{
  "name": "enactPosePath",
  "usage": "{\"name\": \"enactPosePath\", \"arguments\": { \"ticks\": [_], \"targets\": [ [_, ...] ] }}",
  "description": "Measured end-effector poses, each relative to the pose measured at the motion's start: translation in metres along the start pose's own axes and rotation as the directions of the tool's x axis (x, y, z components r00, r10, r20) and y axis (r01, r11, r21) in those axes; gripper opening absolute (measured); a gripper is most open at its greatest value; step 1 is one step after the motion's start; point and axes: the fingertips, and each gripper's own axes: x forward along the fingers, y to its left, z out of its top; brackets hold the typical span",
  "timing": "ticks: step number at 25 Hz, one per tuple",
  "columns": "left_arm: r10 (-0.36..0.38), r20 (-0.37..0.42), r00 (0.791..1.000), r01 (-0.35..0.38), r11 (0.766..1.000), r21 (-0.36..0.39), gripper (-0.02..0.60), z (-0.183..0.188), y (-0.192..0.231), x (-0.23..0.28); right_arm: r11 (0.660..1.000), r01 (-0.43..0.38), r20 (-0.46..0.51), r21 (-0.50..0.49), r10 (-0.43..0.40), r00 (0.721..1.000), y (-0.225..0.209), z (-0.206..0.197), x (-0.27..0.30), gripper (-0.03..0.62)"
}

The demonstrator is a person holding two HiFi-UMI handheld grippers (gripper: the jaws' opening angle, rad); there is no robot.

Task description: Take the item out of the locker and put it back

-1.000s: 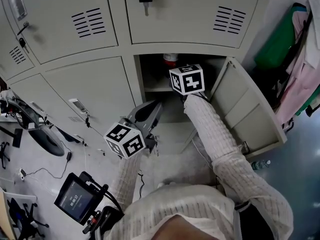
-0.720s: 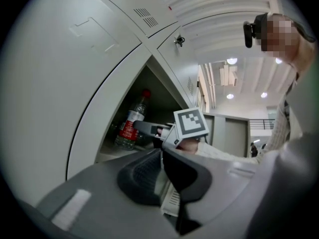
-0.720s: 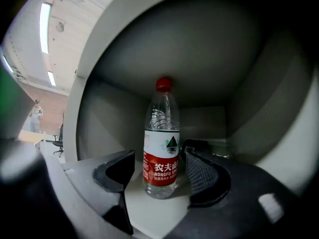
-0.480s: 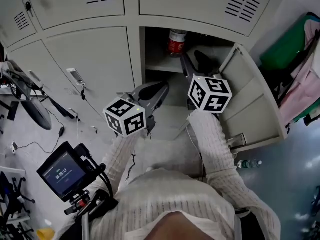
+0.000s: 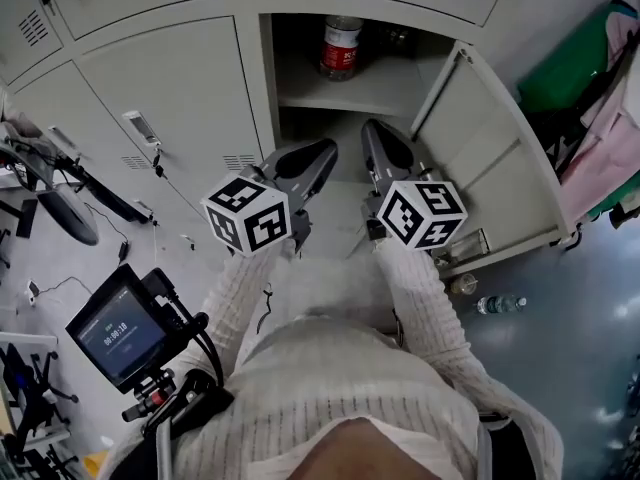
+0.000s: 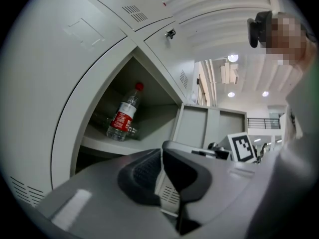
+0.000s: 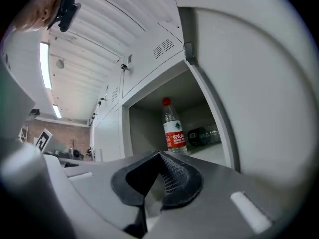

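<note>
A clear water bottle (image 5: 341, 46) with a red cap and red label stands upright on the shelf of the open locker (image 5: 360, 93). It also shows in the left gripper view as the bottle (image 6: 122, 119) and in the right gripper view as the bottle (image 7: 174, 131). Both grippers hang side by side below the locker opening, apart from the bottle. My left gripper (image 5: 322, 154) is shut and empty, jaws touching (image 6: 162, 156). My right gripper (image 5: 372, 133) is shut with nothing between its pads (image 7: 159, 157).
The locker door (image 5: 490, 158) stands swung open to the right. A dark object (image 7: 202, 135) lies behind the bottle on the shelf. A small monitor on a rig (image 5: 118, 333) is at lower left. A bottle (image 5: 498, 304) lies on the floor; clothes (image 5: 590, 88) hang at right.
My right gripper has drawn back out of the locker and down beside the left one, and its jaws have closed. The bottle stays on the shelf. The left gripper barely moved.
</note>
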Motion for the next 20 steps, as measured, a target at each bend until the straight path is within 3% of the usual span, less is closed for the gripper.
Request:
{"name": "enactPosePath", "arguments": {
  "ticks": [8, 14, 20],
  "targets": [
    [-0.004, -0.049, 0.999, 0.008, 0.997, 0.071, 0.006, -0.022, -0.021, -0.014, 0.990, -0.141, -0.070, 0.014, 0.142, 0.987, 0.040, -0.038, -0.031, -0.002],
    [-0.024, -0.104, 0.994, 0.034, 0.995, 0.096, 0.006, -0.047, -0.040, -0.023, 0.986, -0.132, -0.163, 0.097, 0.147, 0.976, 0.051, -0.072, -0.053, -0.002],
    [-0.008, -0.079, 0.997, 0.012, 0.999, 0.046, 0.006, -0.053, -0.045, -0.033, 0.978, -0.184, -0.175, 0.096, 0.199, 0.964, 0.058, -0.071, -0.068, -0.002]
  ]
}}
